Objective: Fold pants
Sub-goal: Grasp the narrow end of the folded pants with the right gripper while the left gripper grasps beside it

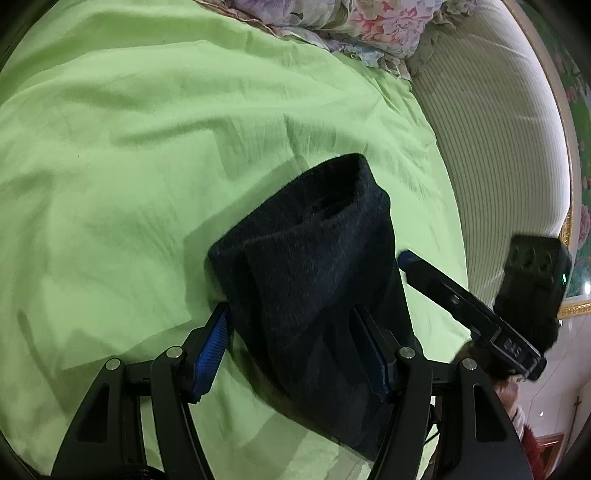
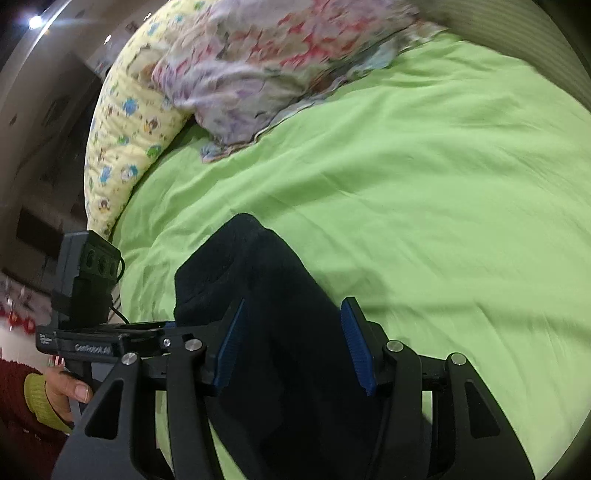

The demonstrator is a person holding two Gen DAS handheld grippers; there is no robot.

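The dark navy pants hang bunched between the blue pads of my left gripper, lifted above the green bed sheet. The jaws stand fairly wide with thick cloth filling the gap. In the right wrist view the same pants fill the gap of my right gripper, folded over its left finger. The right gripper shows at the right of the left wrist view; the left gripper shows at the left of the right wrist view. The two stand close together.
A floral quilt lies bunched at the far side of the bed. A yellow patterned pillow lies at the bed's left edge. A ribbed cream headboard stands to the right. A hand in a red sleeve holds the left gripper.
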